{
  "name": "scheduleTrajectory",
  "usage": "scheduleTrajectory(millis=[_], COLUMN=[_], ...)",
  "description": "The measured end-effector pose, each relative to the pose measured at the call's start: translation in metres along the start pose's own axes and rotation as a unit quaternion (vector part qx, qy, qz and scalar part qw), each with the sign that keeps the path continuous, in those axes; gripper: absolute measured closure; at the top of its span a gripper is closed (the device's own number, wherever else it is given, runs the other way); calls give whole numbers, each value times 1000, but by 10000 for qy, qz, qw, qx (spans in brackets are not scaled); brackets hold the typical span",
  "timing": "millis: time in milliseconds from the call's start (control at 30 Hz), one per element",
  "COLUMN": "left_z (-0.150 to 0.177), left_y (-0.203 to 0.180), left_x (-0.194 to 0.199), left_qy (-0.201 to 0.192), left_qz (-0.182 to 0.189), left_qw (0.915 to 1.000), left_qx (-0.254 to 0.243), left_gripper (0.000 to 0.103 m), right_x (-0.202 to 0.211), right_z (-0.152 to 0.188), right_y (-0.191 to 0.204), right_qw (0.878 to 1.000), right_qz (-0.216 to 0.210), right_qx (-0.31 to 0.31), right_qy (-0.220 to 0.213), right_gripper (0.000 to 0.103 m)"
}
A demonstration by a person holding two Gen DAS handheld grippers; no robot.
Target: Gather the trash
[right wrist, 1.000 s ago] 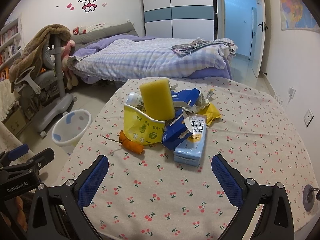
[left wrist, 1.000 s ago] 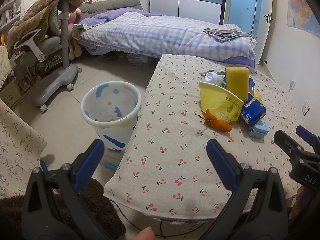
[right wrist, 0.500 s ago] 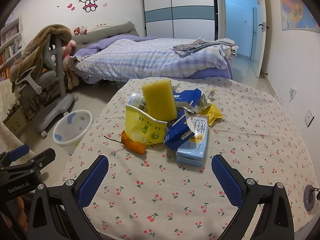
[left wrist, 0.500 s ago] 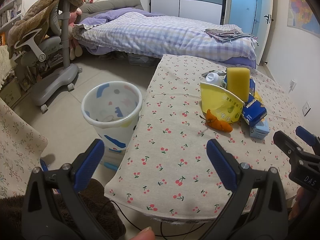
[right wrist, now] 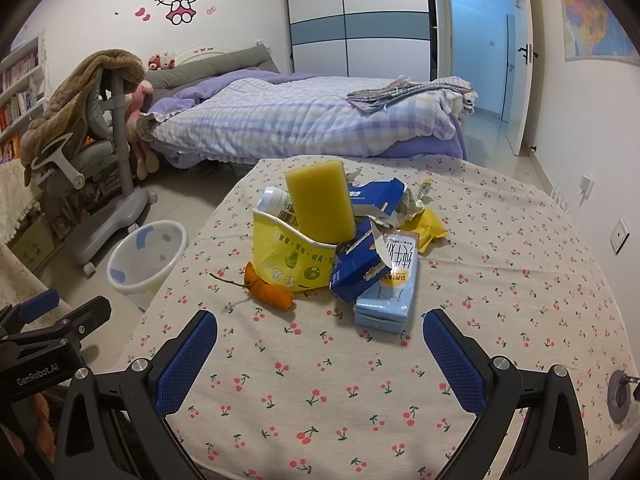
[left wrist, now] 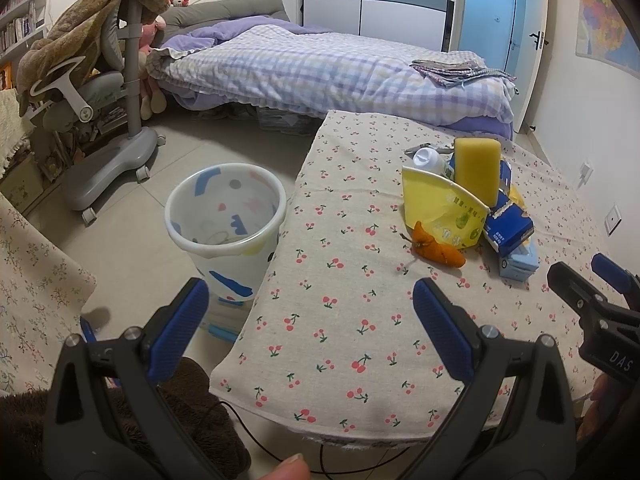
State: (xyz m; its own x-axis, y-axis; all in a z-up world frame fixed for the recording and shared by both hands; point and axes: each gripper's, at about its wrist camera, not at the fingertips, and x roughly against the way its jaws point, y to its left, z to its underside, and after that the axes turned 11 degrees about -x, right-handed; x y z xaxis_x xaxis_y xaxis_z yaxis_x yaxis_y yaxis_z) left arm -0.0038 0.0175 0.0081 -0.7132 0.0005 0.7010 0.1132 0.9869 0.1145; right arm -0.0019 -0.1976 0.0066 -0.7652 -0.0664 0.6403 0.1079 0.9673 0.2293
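Very little has changed over the last second: in both wrist views the trash pile has slid slightly farther off, so you seem to have eased both tools back a touch rather than closing in.

Your right hand-held gripper (right wrist: 320,340) is spread wide and empty, with the pile straight ahead of it on the desk (right wrist: 500,280): the light blue tissue pack (right wrist: 386,302) nearest, the orange peel (right wrist: 270,294) ahead to its left, and the yellow bag (right wrist: 294,258) and yellow sponge (right wrist: 320,202) behind.

Your left hand-held gripper (left wrist: 310,312) is also spread and empty, hanging over the desk's near edge. The bin (left wrist: 226,210) stands on the floor ahead to its left, beside the desk.

Nothing is collected yet, so I judge the first pickup is still to come.
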Motion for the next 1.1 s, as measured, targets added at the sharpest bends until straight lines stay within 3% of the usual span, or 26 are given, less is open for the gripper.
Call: scheduleTrajectory(millis=[233,467,567,833,967,1100], left_z=[-5,-16,-31,-70,-89,-102], left_y=[5,1,-4,-21,-38,-58], left_x=[2,-1,-4,-25,-42,-55], left_qy=[-16,56,61,272,378,371], left_qz=[50,168,393,810,949,1325], left_qw=[10000,9998,9991,9945,9911,9868], left_qx=[75,25,-177,-598,-854,-853], left_gripper=[1,1,1,1,2,5], right_x=[3,-5,-9,-30,-45,-62], right_z=[-13,-39,-52,-86,-94,-100], right_y=[1,-7,-18,-56,-79,-100], right_qw=[10000,9986,9972,9947,9928,9877], right_qz=[-9,-28,-65,370,449,479], right_qx=[35,85,-9,-126,-453,-884], right_qy=[51,513,751,955,1017,1196], right_gripper=[0,0,0,0,0,0])
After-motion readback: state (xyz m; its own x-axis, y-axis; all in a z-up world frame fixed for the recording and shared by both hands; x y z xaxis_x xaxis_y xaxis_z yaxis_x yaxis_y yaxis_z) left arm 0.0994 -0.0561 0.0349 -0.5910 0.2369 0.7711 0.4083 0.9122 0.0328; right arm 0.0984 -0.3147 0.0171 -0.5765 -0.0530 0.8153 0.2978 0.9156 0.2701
